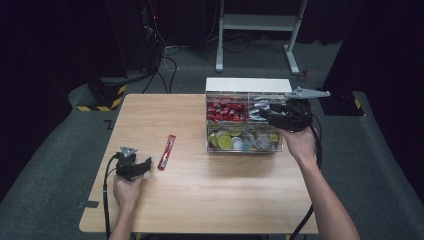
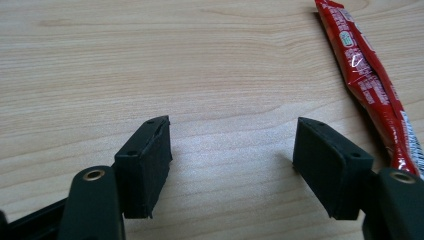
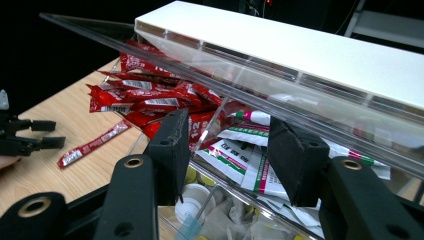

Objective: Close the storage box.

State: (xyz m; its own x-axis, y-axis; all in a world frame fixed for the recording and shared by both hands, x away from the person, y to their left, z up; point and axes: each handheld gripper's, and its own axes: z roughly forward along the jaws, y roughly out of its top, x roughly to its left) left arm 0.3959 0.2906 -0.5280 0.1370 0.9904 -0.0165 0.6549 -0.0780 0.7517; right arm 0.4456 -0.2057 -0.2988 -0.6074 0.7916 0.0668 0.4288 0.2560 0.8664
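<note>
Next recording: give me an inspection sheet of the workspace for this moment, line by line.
Surface: wooden table, light grain, bare around the things.
Job's things: clear compartment box at the table's far right, lid raised; red sachets in the far-left compartment, white sachets in the far-right one, small round capsules in front. One red sachet lies alone on the table.
Clutter: nothing seen.
Grippers: left gripper open, low over the table beside the lone sachet, nothing between the jaws. Right gripper open over the white sachets, nothing gripped.
Cables: black cable trails from the left gripper; another hangs along the right forearm.
Surroundings: dark room, grey floor, white stand behind, floor cables.
</note>
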